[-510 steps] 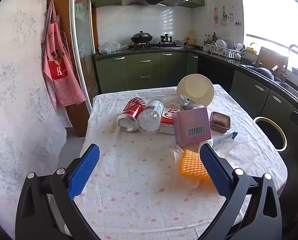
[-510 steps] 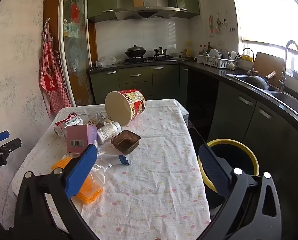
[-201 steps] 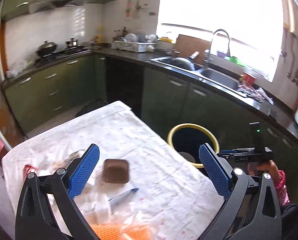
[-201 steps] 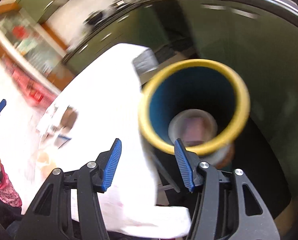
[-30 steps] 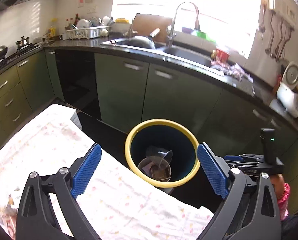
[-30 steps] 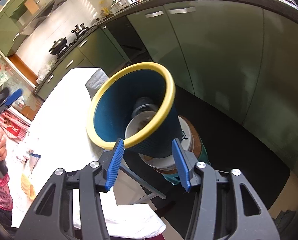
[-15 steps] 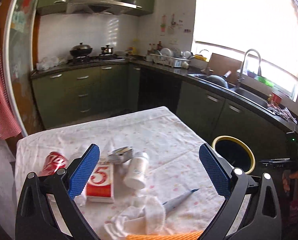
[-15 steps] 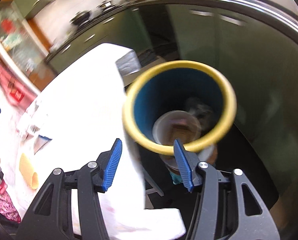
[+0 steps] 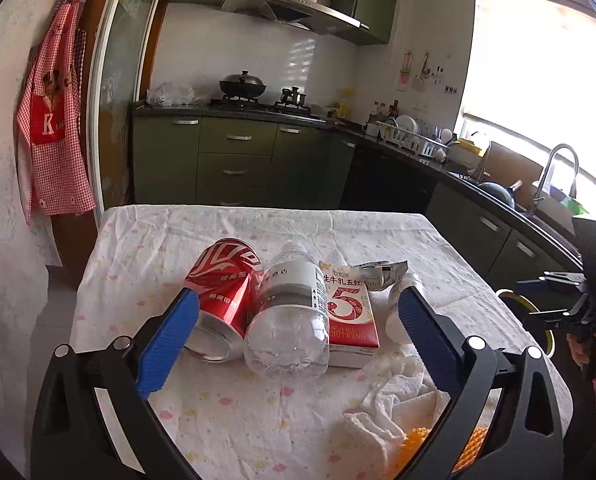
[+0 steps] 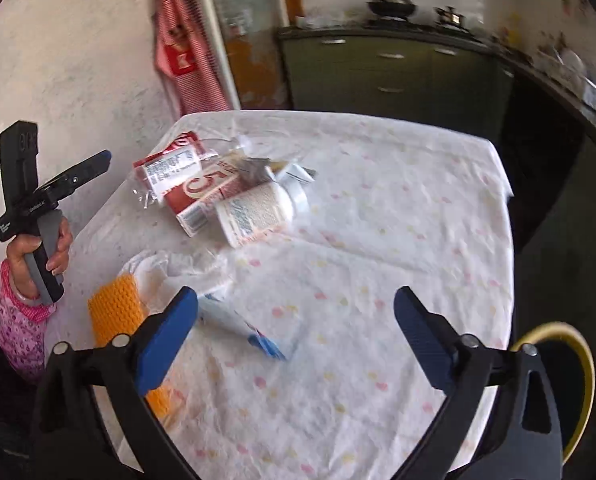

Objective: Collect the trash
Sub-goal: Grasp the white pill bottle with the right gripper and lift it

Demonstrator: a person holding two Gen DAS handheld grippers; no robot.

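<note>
The bench (image 9: pixel 146 264) is bare on the cloth beyond the carton (image 9: pixel 349 312), out to its far edge, and between the carton and the right edge. Beside that right edge stands one bin (image 10: pixel 553 356), well apart from the carton.

The trash lies clustered: one red can (image 9: pixel 224 288) and one clear bottle (image 9: pixel 290 320) touching left of the carton, one white bottle (image 9: pixel 397 308) just right of it, one crumpled wrapper (image 9: pixel 379 274) behind it. Nearer than the carton lie one white cloth (image 9: pixel 393 396), one orange sponge (image 10: pixel 116 312) and one tube (image 10: pixel 242 328).

The carton shows a large "5" and Chinese characters.

The left tool (image 9: pixel 294 330) is spread wide, holding nothing, with can, bottle and carton between its fingers in view. The right tool (image 10: pixel 296 336) is spread wide and bare over the bench.
</note>
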